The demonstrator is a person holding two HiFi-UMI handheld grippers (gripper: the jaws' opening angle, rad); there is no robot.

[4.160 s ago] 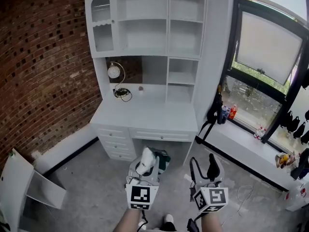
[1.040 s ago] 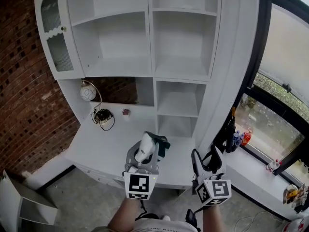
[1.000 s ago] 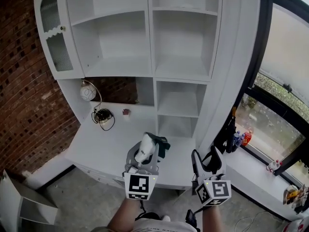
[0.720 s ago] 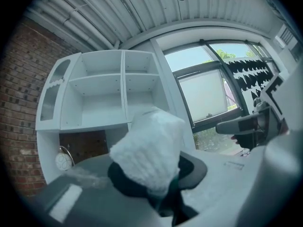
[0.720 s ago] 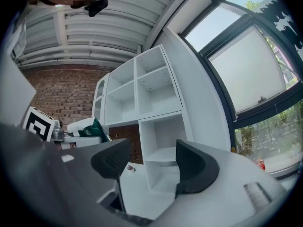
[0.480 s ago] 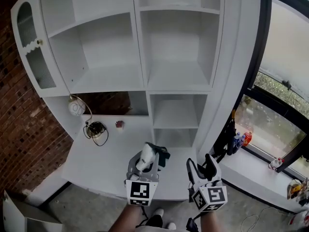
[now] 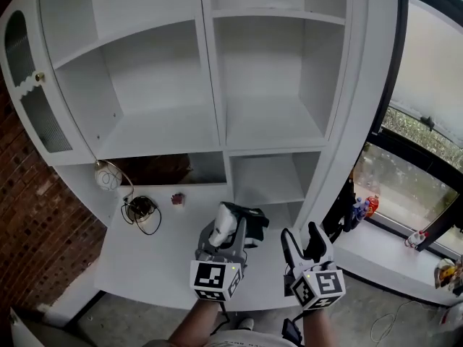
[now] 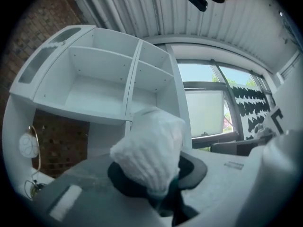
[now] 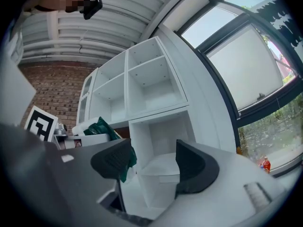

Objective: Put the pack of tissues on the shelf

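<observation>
1. Nearest, over the front edge of the white desktop [image 7: 137, 262], the left gripper [image 7: 233, 231] has its jaws clenched on the pack of tissues [image 7: 223, 223]. In the left gripper view the crinkled white pack stands up out of the dark pads [image 8: 124, 181], with a dark green part below. It is held above the desktop, not on any shelf.
2. Just beside it on the right, the right gripper [image 7: 303, 241] is empty, its jaws released and standing apart. Its own view shows only the low cubby [image 9: 156, 141] beyond the gap.
3. Near the desktop's back left corner lie a coiled black cable [image 7: 142, 210] and a round white thing on a curved stem [image 7: 107, 177]. A small red item [image 7: 177, 199] sits by the back edge.
4. Behind rises the white shelf unit [image 7: 205, 63], with a glazed door [image 7: 32, 107] at its left.
5. Farthest off are a brick wall [image 7: 29, 223] at left and a black-framed window [image 7: 427, 85] at right, with bottles [image 7: 362, 210] on its sill.
</observation>
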